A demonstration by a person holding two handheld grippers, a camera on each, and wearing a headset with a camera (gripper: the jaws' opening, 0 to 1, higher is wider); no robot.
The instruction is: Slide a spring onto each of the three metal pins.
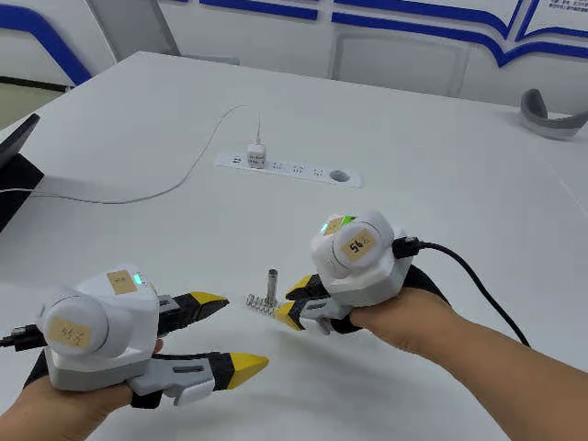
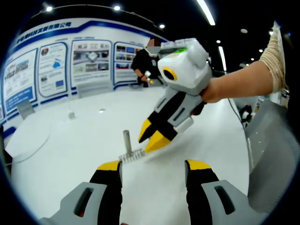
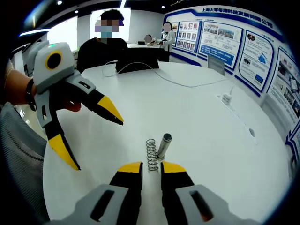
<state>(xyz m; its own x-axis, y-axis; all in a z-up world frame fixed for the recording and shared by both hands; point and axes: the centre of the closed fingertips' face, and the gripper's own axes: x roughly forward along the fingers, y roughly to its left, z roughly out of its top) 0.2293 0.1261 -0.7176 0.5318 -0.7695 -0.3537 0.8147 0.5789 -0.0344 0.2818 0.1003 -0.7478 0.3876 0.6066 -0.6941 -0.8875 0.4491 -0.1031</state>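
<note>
**A:** Steel pin [image 3: 164, 145], upright on the table [image 3: 197, 108]. The spring [image 3: 151, 154] lies just beside it, at its eight o'clock in the right gripper view. Why there?

**B:** Handy for pickup, I'd judge. The right gripper [image 3: 151, 168] straddles the spring's near end, jaws narrowly apart, not yet pinching.

**A:** And the left gripper [image 1: 246, 331]?

**B:** Jaws wide apart, holding nothing. It hovers at the pin's eight o'clock in the head view, probably ready to steady things.

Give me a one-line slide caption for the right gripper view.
Right tongs poised at a spring lying beside a standing metal pin, open left tongs nearby.
</note>
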